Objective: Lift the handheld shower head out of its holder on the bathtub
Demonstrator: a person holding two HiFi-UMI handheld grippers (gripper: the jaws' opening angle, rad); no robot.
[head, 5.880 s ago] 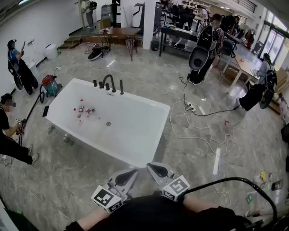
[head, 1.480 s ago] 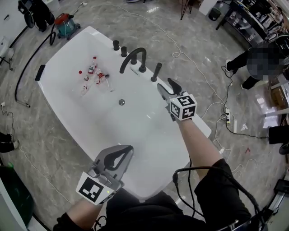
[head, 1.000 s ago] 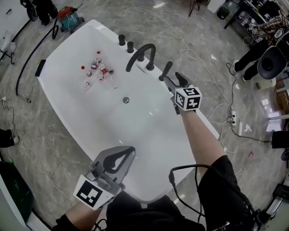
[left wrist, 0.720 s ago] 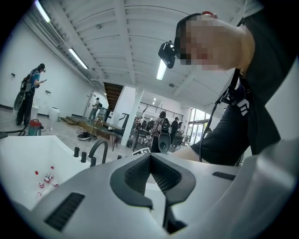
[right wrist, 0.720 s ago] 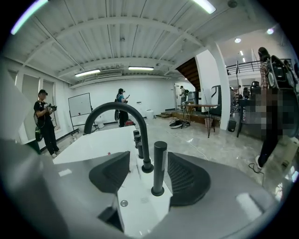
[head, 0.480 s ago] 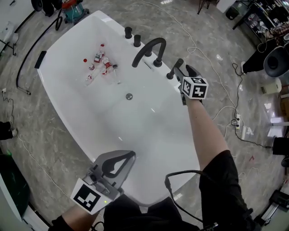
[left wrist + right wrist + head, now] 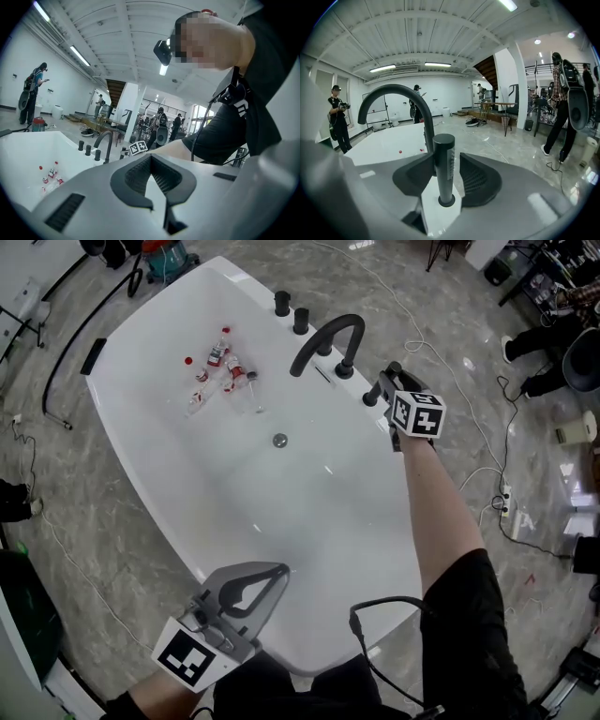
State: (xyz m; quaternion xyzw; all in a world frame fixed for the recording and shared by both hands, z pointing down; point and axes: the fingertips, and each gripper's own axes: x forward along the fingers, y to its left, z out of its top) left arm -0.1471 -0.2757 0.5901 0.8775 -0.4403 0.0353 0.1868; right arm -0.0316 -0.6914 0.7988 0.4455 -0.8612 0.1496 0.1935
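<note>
The right tongs point(image 7: 384, 388) have come forward along the rim of the white oval bathtub point(image 7: 131, 446). They now straddle the slim black cylindrical handheld shower head point(image 7: 443, 161), which stands upright in its holder at two o'clock from the drain point(image 7: 279, 440), beside the black arched spout point(image 7: 328, 334). Their jaws have just been narrowing, but a sliver of gap remains at the right pad, so I judge there is no grip yet. It needs a squeeze first, then a straight lift. The left tongs point(image 7: 253, 582) sit closed and empty at six o'clock.

One bathtub point(image 7: 309, 521); one arched spout point(image 7: 328, 326); three knobs point(image 7: 281, 304); one shower head point(image 7: 443, 168); one drain point(image 7: 279, 440); several small bottles point(image 7: 220, 357)
</note>
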